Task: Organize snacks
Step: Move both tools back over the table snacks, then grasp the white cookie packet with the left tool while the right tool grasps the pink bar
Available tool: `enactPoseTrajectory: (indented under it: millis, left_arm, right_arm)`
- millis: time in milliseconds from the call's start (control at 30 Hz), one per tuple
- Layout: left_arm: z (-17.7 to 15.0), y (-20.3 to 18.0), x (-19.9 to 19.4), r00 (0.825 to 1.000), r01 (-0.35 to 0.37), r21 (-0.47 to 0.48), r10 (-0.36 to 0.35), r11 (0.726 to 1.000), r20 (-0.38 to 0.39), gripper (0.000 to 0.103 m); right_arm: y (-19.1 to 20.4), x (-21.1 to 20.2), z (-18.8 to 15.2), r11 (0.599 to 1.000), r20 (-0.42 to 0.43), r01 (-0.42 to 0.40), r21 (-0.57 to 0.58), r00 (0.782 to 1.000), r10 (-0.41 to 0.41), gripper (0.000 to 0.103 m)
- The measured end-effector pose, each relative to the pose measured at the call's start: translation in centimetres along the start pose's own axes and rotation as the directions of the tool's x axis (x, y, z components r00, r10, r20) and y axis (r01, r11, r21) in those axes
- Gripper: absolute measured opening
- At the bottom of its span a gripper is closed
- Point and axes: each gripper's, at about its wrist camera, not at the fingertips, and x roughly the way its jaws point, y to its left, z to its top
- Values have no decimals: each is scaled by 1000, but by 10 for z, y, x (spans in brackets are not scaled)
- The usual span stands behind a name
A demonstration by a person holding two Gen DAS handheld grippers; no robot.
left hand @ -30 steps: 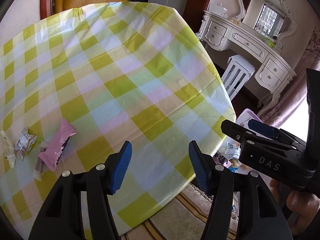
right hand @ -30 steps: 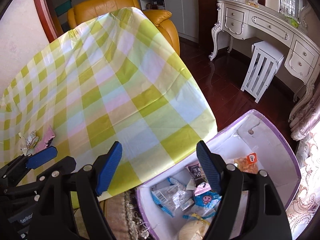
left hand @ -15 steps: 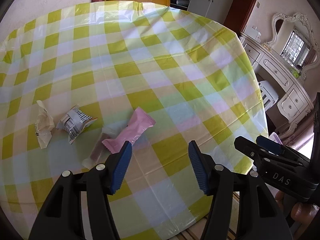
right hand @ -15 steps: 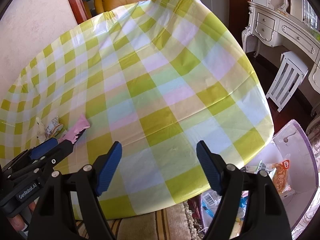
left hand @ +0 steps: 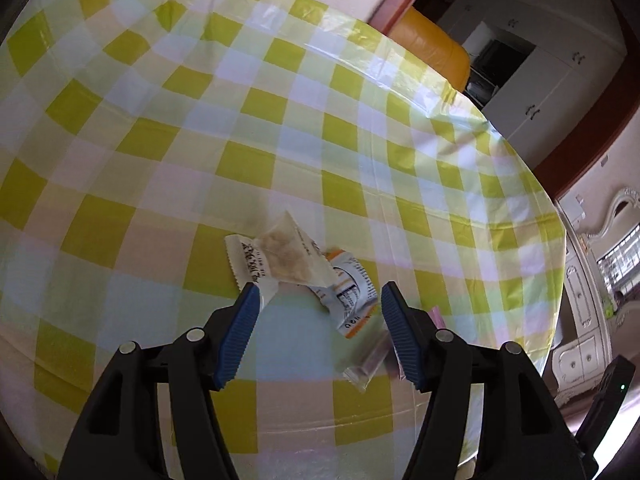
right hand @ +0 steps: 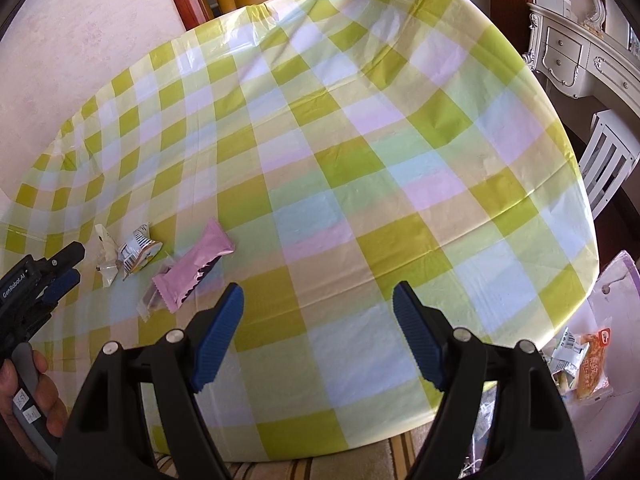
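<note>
Our left tongs (left hand: 316, 336) are opening over the clear snack packet (left hand: 286, 258) and the white-orange packet (left hand: 350, 294), which overlap on the tabletop (left hand: 280, 120). We risk pinching both. The right tongs (right hand: 318, 336) stand open, empty.

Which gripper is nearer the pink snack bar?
Left. The left gripper, jaws opening and empty, hangs at the wrapper cluster beside the pink snack bar; the right gripper hangs open over bare cloth further off.

My left gripper (left hand: 316, 336) and right gripper (right hand: 318, 338) are both black plastic frames with ribbed blue pads (right hand: 218, 338) and silver screws (right hand: 174, 336), the left one lettered GenRobot.AI in white
</note>
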Motion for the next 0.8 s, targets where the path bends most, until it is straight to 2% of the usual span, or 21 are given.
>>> enactPoseTrajectory:
  millis: [167, 333, 467, 533, 667, 700, 767, 800]
  left_arm:
    - [21, 25, 16, 1000, 15, -161, -18, 987, -20, 78]
    - [28, 26, 36, 998, -26, -208, 13, 978, -62, 79]
    - [28, 23, 50, 995, -69, -187, 54, 980, -86, 77]
    - [26, 21, 56, 992, -93, -163, 77, 982, -101, 70]
    - [24, 12, 62, 988, -120, -90, 110, 989, -109, 64]
    - [23, 9, 63, 986, -138, -61, 130, 989, -108, 60]
    - [21, 4, 64, 983, -155, -25, 152, 988, -104, 59]
    - [21, 3, 64, 983, -155, -14, 153, 988, -104, 51]
  right_arm:
    - [19, 10, 4, 1000, -6, -12, -13, 1000, 12, 77]
    - [35, 19, 8, 1000, -12, -19, -17, 1000, 18, 77]
    - [47, 26, 10, 999, -17, -24, -27, 1000, 24, 77]
    - [52, 29, 10, 999, -19, -28, -31, 999, 27, 77]
    - [60, 35, 12, 999, -28, -30, -33, 999, 29, 77]
    - [62, 37, 13, 999, -31, -30, -33, 999, 29, 77]
    - [67, 41, 13, 999, -37, -31, -36, 999, 30, 77]
    - [69, 43, 13, 999, -38, -29, -42, 999, 27, 77]
